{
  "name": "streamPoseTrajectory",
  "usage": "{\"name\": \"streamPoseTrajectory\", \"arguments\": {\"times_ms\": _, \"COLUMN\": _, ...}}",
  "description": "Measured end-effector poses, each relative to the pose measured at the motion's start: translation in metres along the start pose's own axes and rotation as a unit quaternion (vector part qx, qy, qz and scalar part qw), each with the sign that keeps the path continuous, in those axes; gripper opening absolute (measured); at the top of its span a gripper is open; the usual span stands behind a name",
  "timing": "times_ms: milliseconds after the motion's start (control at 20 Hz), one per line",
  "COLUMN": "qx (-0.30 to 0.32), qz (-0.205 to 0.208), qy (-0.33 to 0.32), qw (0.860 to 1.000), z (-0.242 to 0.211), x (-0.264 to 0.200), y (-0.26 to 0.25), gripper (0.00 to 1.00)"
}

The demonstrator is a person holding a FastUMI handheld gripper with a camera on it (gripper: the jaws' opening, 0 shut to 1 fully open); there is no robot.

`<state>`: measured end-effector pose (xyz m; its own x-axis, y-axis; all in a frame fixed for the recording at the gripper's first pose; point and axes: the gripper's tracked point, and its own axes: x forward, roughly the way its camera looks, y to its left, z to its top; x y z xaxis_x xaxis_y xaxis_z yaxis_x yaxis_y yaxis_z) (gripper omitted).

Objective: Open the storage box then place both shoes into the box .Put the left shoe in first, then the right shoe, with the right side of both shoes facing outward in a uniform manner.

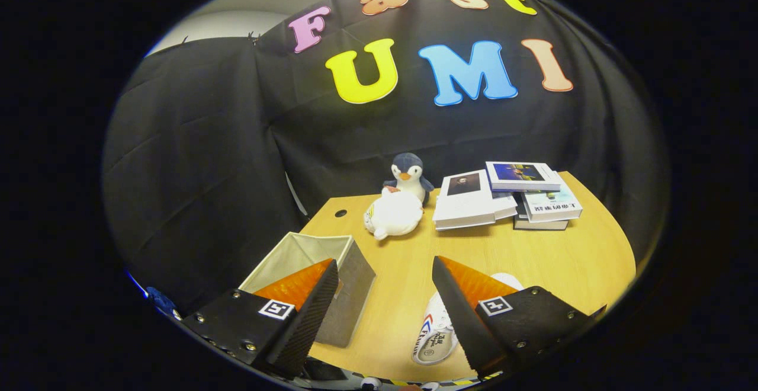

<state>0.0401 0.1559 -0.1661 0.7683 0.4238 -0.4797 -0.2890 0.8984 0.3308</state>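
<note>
A grey fabric storage box stands open-topped on the wooden table, partly behind my left finger. One white shoe with red and blue stripes lies on the table by my right finger, which covers most of it. My gripper hangs open above the table, nothing between its fingers. What lies inside the box is hidden.
A white plush toy and a penguin plush sit at the far side of the table. Several stacked books lie to their right. A cable hole is near the far left corner.
</note>
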Motion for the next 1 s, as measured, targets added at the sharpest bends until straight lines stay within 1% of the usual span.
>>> {"name": "streamPoseTrajectory", "arguments": {"times_ms": 200, "qx": -0.002, "qz": -0.017, "qy": 0.026, "qw": 1.0, "z": -0.022, "x": 0.006, "y": -0.027, "gripper": 0.98}}
{"name": "streamPoseTrajectory", "arguments": {"times_ms": 550, "qx": 0.004, "qz": -0.033, "qy": 0.079, "qw": 0.996, "z": -0.07, "x": 0.023, "y": -0.061, "gripper": 0.98}}
{"name": "streamPoseTrajectory", "arguments": {"times_ms": 800, "qx": 0.015, "qz": -0.039, "qy": 0.117, "qw": 0.992, "z": -0.099, "x": 0.029, "y": -0.079, "gripper": 0.98}}
{"name": "streamPoseTrajectory", "arguments": {"times_ms": 1000, "qx": 0.007, "qz": -0.048, "qy": 0.155, "qw": 0.987, "z": -0.128, "x": 0.036, "y": -0.092, "gripper": 0.98}}
